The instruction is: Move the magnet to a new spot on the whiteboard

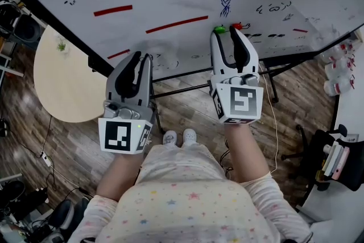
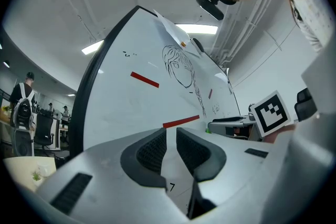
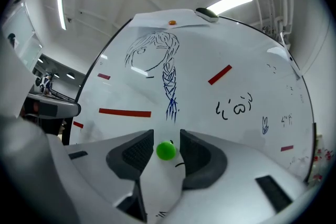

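Right gripper view: right tongs (image 3: 167,135) straddle magnet (image 3: 166,150), apparently not gripping; left tongs (image 2: 171,134) ajar.

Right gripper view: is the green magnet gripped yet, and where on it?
Nothing is held yet. The green magnet sits on the whiteboard between the right gripper's open jaws, with a thin gap showing on each side. The pads flank its sides without pressing.

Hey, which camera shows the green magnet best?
The right gripper view: the green magnet sits large and centred inside the open right claw. The head view shows only a small dot; the left gripper view, barely a speck.
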Tool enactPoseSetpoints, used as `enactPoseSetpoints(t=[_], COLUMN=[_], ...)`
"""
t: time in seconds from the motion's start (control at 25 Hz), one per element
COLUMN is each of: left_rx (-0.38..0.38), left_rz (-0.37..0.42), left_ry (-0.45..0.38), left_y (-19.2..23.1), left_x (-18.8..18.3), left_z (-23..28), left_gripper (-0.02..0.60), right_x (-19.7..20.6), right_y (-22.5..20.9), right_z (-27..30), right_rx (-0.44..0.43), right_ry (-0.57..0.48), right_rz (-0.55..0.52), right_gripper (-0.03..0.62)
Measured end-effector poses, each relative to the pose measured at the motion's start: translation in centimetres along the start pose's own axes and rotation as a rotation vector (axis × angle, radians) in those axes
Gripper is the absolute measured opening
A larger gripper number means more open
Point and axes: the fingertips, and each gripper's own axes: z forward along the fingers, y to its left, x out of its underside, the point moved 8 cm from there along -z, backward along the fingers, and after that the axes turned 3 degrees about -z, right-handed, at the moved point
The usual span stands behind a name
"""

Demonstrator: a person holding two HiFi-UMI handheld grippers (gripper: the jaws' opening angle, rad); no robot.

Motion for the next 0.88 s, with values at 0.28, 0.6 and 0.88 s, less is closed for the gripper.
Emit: enactPoseSetpoints(t=[0.28,0.6,0.88], left_rx=[-0.003,0.009,0.028], left_rz=[0.001,0.009,0.007], left_ry=[-0.022,-0.049,-0.067], left_y=[-0.1,-0.5,-1.1], left_x=[-0.7,-1.8,-2.6], left_z=[-0.5,-1.2,-1.6], left_gripper=[0.064,0.060,0.051], right_x=[-1.1,-2.0,-3.0], right_y=[-0.3,-0.6,-1.2], right_z=[-1.3,-3.6,-5.9], right_rx=[0.007,0.026,0.053], right_ry=[-0.023,-0.028,-0.050], right_rz=[0.003,-0.003,-0.006], right_gripper=[0.127,0.081,0.017])
